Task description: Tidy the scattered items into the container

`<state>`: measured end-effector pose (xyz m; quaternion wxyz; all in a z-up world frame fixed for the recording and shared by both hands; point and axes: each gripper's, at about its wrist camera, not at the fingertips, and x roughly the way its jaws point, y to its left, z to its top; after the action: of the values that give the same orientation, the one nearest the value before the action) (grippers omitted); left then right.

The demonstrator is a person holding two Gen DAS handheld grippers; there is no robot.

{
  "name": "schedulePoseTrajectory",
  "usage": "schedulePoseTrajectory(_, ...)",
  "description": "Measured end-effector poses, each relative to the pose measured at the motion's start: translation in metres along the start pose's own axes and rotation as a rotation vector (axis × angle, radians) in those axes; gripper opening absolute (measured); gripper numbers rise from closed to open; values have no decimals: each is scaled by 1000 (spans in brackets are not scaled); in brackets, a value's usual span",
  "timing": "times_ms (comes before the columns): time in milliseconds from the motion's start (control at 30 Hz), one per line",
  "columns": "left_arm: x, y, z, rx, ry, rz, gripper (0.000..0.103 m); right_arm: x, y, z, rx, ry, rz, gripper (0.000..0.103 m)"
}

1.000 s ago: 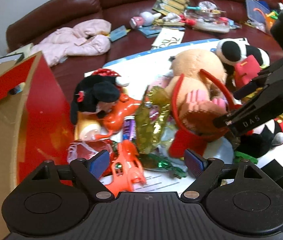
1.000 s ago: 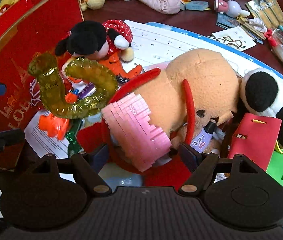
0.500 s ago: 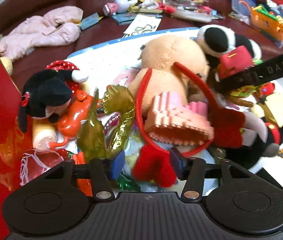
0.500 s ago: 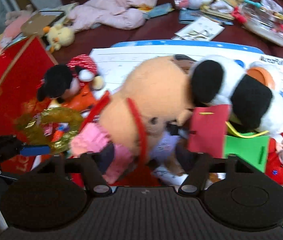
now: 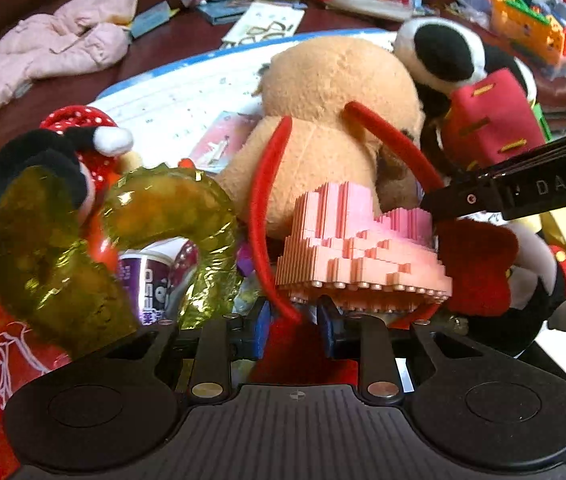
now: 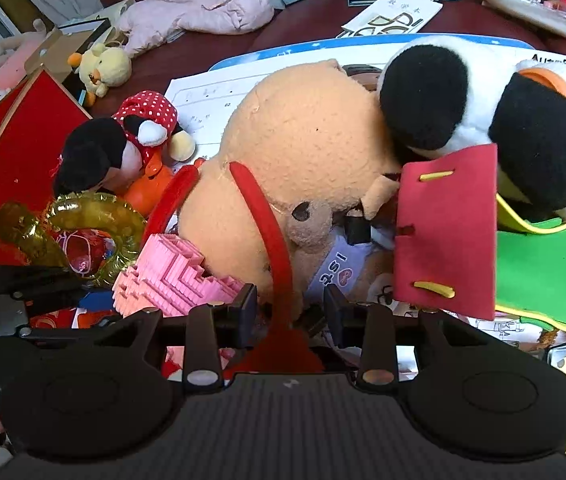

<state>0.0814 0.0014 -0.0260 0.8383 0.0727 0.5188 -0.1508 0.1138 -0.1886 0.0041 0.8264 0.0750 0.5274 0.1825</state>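
A red headband (image 5: 261,216) (image 6: 271,240) with plush red ends loops around a pink brick model (image 5: 359,248) (image 6: 171,272), in front of a tan plush bear (image 5: 335,112) (image 6: 299,140). My left gripper (image 5: 293,326) is shut on one red end of the headband. My right gripper (image 6: 289,314) is shut on the other red end; its arm (image 5: 523,192) shows in the left wrist view. The red box (image 6: 15,160) stands at the left.
A gold foil balloon (image 5: 83,240), a Minnie plush (image 6: 115,152), a panda plush (image 6: 483,108), red and green foam pieces (image 6: 447,232), an orange toy and a purple cup crowd the white mat. A pink jacket (image 6: 203,4) and papers lie behind.
Both grippers have closed, each on one end of the red headband. Both cameras have moved in closer to the pile, and the right one swung right.
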Motion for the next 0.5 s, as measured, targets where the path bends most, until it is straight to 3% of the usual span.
schedulePoseTrajectory(133, 7, -8, 0, 40, 9, 22, 41, 0, -6, -4, 19, -9, 12, 43)
schedulePoseTrajectory(200, 6, -12, 0, 57, 7, 49, 23, 4, -9, -5, 22, -2, -4, 44)
schedulePoseTrajectory(300, 2, -12, 0, 44, 7, 48, 17, 11, -14, -9, 65, 9, 21, 42)
schedulePoseTrajectory(500, 0, -7, -7, 29, 34, 31, 18, 18, -15, -15, 70, 31, 46, 34)
